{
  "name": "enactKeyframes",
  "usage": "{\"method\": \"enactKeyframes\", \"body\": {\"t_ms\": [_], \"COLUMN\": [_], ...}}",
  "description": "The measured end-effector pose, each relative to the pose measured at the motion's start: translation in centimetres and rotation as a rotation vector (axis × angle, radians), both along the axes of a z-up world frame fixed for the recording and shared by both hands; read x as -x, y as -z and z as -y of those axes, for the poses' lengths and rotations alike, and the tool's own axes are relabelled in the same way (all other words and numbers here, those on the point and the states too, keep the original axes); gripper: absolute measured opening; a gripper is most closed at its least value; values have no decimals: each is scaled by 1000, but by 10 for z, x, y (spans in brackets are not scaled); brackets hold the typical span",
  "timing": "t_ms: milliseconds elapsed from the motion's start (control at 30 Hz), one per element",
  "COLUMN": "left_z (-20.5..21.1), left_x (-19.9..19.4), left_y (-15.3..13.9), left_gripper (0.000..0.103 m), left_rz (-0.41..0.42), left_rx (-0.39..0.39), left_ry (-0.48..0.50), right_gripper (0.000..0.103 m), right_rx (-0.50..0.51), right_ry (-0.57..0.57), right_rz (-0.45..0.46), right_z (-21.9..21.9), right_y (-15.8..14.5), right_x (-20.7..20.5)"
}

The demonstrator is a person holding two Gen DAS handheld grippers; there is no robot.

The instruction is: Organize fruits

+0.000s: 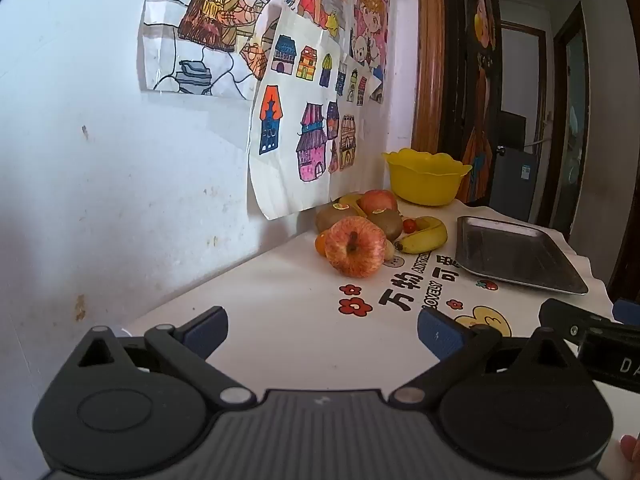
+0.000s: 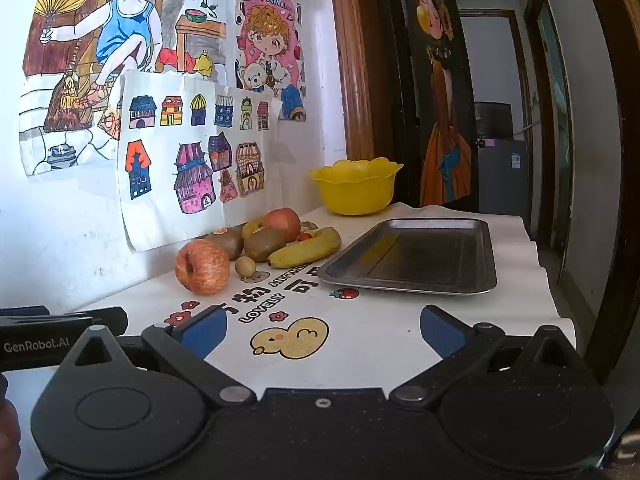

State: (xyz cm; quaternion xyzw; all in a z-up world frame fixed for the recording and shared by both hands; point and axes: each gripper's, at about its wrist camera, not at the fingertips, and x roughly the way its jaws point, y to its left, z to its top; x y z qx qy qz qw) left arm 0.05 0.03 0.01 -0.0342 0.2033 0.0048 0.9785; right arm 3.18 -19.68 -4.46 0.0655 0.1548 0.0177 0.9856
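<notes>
**Both grippers wide, nothing held, fruit ahead**

Nearest: left gripper (image 1: 322,334) and right gripper (image 2: 320,334), jaws spread full, empty, low over the table (image 2: 360,344). Beyond, well apart from the fingers: apple (image 1: 354,247) first, straight ahead of the left, ahead and leftward of the right; probably the left's to take. Behind it kiwis (image 2: 265,243) and banana (image 2: 305,249), long axis slanting toward the tray (image 2: 416,256). Tray bare, right of the pile, nearer the right. Farthest: bowl (image 2: 355,186).
</notes>
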Motion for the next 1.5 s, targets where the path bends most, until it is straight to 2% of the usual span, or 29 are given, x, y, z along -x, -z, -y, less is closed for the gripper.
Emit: {"method": "enactKeyframes", "body": {"t_ms": [1500], "left_z": [-3], "left_x": [2], "left_y": [-2], "left_gripper": [103], "left_rz": [13], "left_rx": [1], "left_ry": [-9], "right_gripper": [102], "right_rx": [-13], "right_ry": [11], "right_rz": [-4], "right_z": [2], "right_y": [4], "right_x": [0]}}
